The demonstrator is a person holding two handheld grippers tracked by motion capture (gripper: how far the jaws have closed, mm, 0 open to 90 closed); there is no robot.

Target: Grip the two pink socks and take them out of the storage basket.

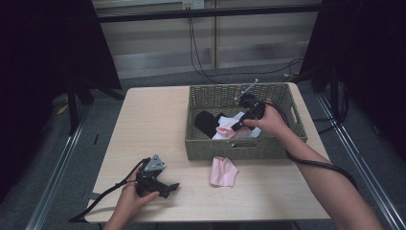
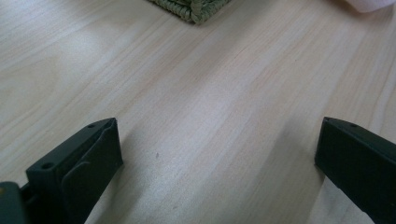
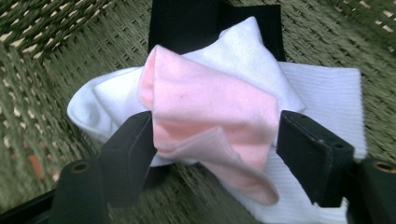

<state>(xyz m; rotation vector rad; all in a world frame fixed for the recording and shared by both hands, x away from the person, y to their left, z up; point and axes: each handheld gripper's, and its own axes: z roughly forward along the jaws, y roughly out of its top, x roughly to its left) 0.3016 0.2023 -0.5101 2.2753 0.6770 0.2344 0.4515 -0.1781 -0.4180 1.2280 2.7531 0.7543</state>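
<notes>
Pink sock, high view: one pink sock [image 1: 229,129] lay inside the green woven basket [image 1: 201,146], right at the tips of the right gripper [image 1: 238,125], on top of white socks [image 1: 243,132] with a black sock [image 1: 207,122] just past them.
Second pink sock, high view: it [image 1: 223,171] sat flat on the table [image 1: 153,120], outside the basket's near wall, well off to the side of the left gripper [image 1: 175,186].
Left gripper, high view: resting low on the table in the person's left hand [image 1: 131,199].
Left gripper view: jaws stood wide apart, released, only bare wood between them; a basket corner [image 2: 191,8] showed far ahead.
Right gripper view: the pink sock [image 3: 210,112] sat bunched between the two jaws, left jaw against its edge, right jaw just beside it, not squeezing the cloth.
Right gripper state: released, jaws spread wide around the sock.
Beneath the sock: a white sock [image 3: 322,93] under and beyond it, black cloth [image 3: 187,23] farther ahead, basket weave [image 3: 46,70] all around.
</notes>
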